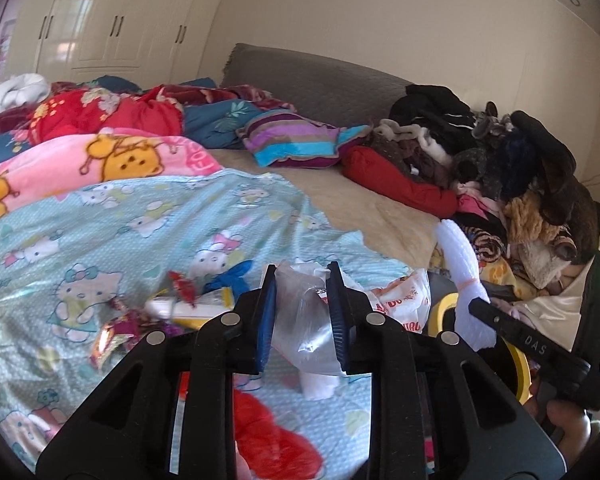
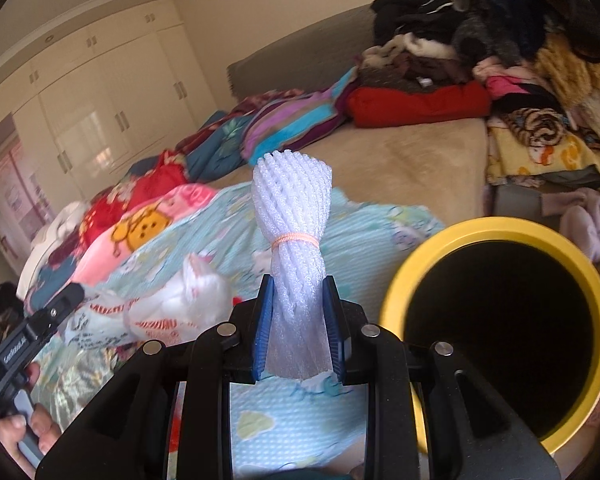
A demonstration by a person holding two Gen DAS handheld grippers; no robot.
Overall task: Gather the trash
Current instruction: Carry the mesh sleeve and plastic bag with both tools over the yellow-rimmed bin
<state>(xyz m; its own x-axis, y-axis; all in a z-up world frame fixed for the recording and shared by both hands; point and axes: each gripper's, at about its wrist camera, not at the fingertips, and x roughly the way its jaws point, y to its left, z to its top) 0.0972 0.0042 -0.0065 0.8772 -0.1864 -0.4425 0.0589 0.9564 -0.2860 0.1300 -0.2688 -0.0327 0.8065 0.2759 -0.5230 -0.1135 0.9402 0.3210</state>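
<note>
Gripping clear plastic bag [image 1: 308,320]: left hand-held gripper [image 1: 302,312]; right hand-held gripper [image 2: 299,320] clamping foam netting [image 2: 294,248].

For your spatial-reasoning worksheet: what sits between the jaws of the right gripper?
A white foam net bundle tied with an orange band, clamped in the right gripper; the right wrist view shows it.

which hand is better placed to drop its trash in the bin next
Right, probably. The right gripper holds the foam net right beside the open yellow bin. The left gripper, holding a clear plastic bag, is farther from it.
</note>
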